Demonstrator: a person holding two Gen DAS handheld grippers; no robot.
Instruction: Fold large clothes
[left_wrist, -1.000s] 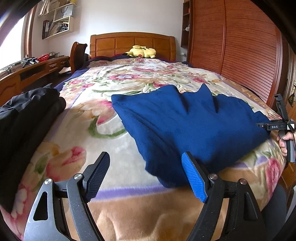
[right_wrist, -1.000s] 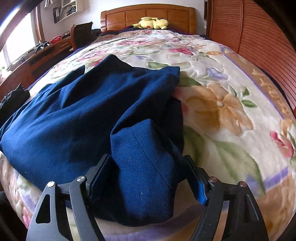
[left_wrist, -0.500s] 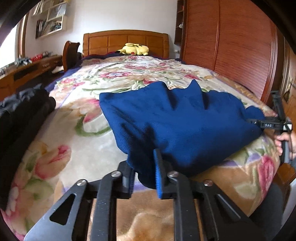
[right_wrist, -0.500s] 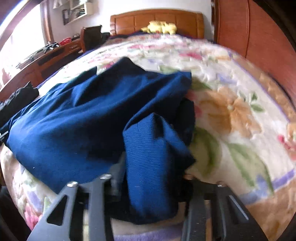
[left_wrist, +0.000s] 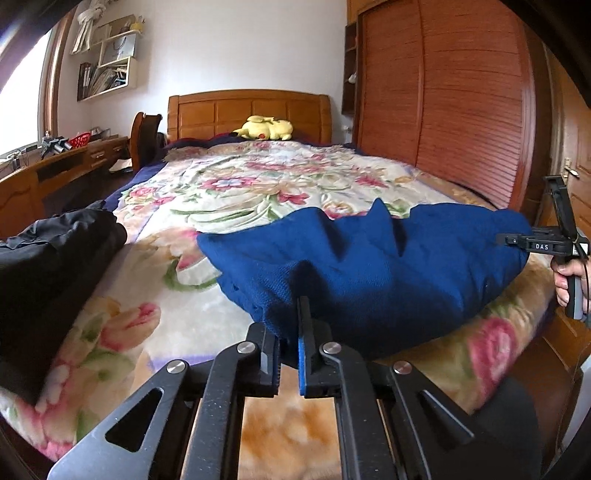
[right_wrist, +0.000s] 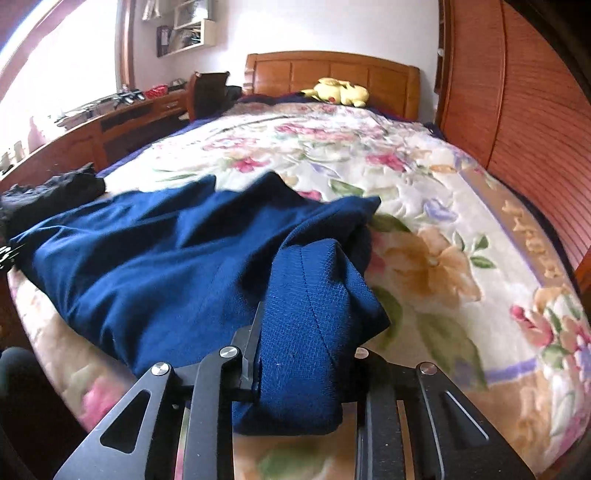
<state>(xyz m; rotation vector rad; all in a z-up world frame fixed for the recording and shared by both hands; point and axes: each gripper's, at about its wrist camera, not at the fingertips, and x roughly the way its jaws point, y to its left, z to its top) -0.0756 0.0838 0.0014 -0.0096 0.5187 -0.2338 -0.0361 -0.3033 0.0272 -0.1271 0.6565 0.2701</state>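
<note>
The left tongs (left_wrist: 290, 332) pinch one near corner of the blue cloth (left_wrist: 369, 266). The right tongs (right_wrist: 303, 332) have just squeezed in on a thick fold at the other corner. The cloth sags between them, over the flowery blanket (left_wrist: 236, 184) beyond the tips.

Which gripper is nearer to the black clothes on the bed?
Left. The left gripper pinches the blue garment's corner on the side where the black clothes lie; the right gripper clamps the garment's opposite end, with the whole garment between it and them.
</note>
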